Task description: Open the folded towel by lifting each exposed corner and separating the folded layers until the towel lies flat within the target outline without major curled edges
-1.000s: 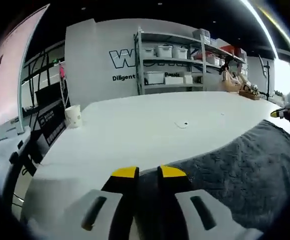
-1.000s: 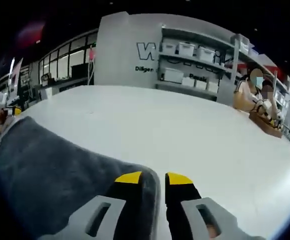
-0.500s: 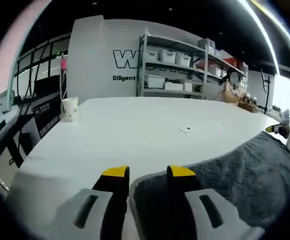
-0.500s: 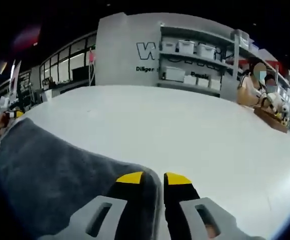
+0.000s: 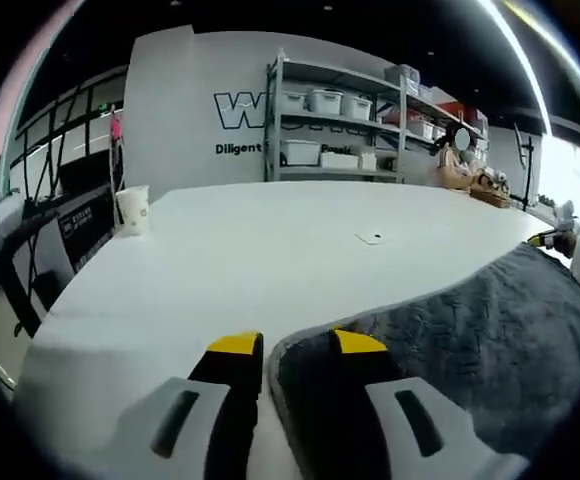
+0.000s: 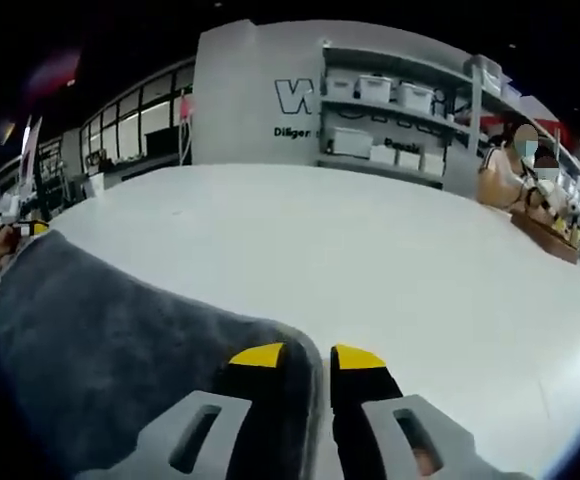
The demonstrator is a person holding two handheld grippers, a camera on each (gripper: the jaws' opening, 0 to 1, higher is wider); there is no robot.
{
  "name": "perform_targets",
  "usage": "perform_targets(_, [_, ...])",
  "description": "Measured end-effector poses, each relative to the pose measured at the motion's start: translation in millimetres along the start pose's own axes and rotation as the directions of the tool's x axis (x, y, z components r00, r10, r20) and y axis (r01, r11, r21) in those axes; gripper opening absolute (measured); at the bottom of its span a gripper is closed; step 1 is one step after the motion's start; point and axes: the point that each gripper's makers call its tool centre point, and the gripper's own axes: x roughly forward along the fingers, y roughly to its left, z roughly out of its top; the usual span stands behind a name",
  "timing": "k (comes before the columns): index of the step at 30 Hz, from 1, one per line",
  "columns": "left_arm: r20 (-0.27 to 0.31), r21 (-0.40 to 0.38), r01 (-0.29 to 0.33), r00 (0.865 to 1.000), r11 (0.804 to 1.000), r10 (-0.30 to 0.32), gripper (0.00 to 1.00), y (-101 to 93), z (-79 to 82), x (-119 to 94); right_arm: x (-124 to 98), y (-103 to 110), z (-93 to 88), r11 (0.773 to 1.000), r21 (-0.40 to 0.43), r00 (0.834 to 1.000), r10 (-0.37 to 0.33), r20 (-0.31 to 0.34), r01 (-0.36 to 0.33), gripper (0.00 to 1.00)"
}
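I have the left gripper (image 5: 297, 342) pinching one corner of the grey towel (image 5: 470, 350), its fingers (image 5: 236, 346) clenched on the cloth with the hem running up between the yellow tips. From that corner the towel stretches away to the right over the white counter (image 5: 270, 240). Far across the counter on the left stands a paper cup (image 5: 132, 209), well clear of the cloth, and a small dark mark lies on the bare surface beyond the towel.

In the right gripper view, the right gripper (image 6: 295, 354) holds the opposite corner, fingers (image 6: 359, 357) closed on the hem with only a thin slit between the tips, and the towel (image 6: 100, 330) runs off to the left. At the far left edge of that view the left gripper's yellow tip appears beside a hand.

I judge this as the spreading stage: the cloth hangs taut between my two holds. To do it well I should keep both corners level and pull them evenly apart, so the edge stays straight, then lower both together onto the counter. I cannot see any outline from here, nor the near edge of the towel, so I would check for curled hems before letting go.
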Motion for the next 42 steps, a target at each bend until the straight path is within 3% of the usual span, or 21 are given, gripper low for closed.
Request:
perform_targets(2, [-0.039, 0.043, -0.032, 0.999, 0.999, 0.034, 0.27, 4.0, -5.5, -0.2, 1.5, 0.5, -1.7, 1.000, -0.001, 1.000, 0.001, -0.005, -0.001, 0.11])
perform_targets(4, [-0.052, 0.044, -0.026, 0.998, 0.999, 0.029, 0.28, 0.8, -8.8, 0.0, 1.4, 0.8, -1.6, 1.000, 0.000, 1.000, 0.005, -0.005, -0.005, 0.10])
perform_targets(14, [-0.054, 0.020, -0.004, 0.999, 1.000, 0.005, 0.20, -2.8, -15.1, 1.4, 1.9, 1.1, -3.6, 0.999, 0.026, 1.000, 0.020, 0.001, -0.020, 0.06])
perform_targets(25, [-0.031, 0.011, -0.016, 0.999, 1.000, 0.017, 0.09, -0.4, -13.9, 2.8, 0.2, 5.1, -1.0, 0.997, -0.077, 1.000, -0.003, -0.005, 0.003, 0.00])
perform_targets(28, [-0.031, 0.015, -0.020, 0.999, 1.000, 0.020, 0.08, 0.8, -13.5, 3.4, -2.2, 0.3, 0.5, 0.993, -0.114, 0.999, -0.042, -0.005, 0.041, 0.00])
perform_targets(42, [-0.039, 0.058, -0.039, 0.998, 0.998, 0.042, 0.07, 2.0, -12.5, 3.6, -0.7, -2.3, 2.5, 0.975, -0.205, 0.996, -0.088, 0.007, 0.088, 0.00])
